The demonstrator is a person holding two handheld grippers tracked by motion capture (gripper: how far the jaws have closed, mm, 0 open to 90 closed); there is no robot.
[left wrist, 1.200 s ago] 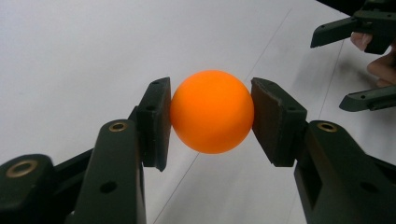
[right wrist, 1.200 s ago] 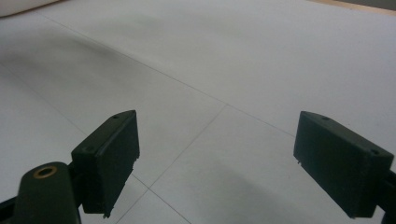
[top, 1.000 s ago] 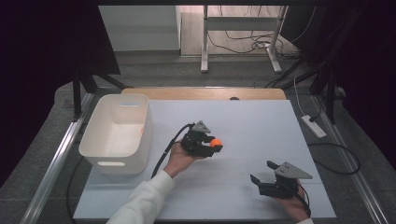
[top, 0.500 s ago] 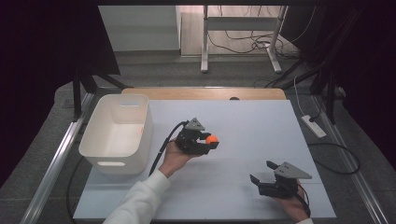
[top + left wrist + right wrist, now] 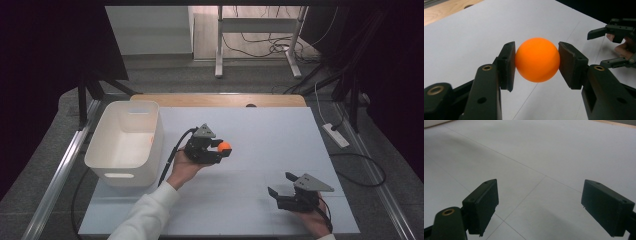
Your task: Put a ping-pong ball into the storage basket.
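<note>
Ball [image 5: 537, 60] gripped in the left gripper [image 5: 220, 150], above the table [image 5: 280, 130]
Both pads press the orange ball's sides, holding it clear of the white surface, right of the white bin [image 5: 125, 145] and well apart from it. The right gripper [image 5: 281, 185] sits near the table's front right corner, jaws spread wide with nothing between them

Your left gripper [image 5: 220, 150] is clamped on the orange ball [image 5: 224, 147], held above the white table [image 5: 280, 135] just right of the white bin [image 5: 125, 142]; your right gripper [image 5: 281, 186] sits near the table's front right, well apart from the ball, its jaws spread with nothing between them.
</note>
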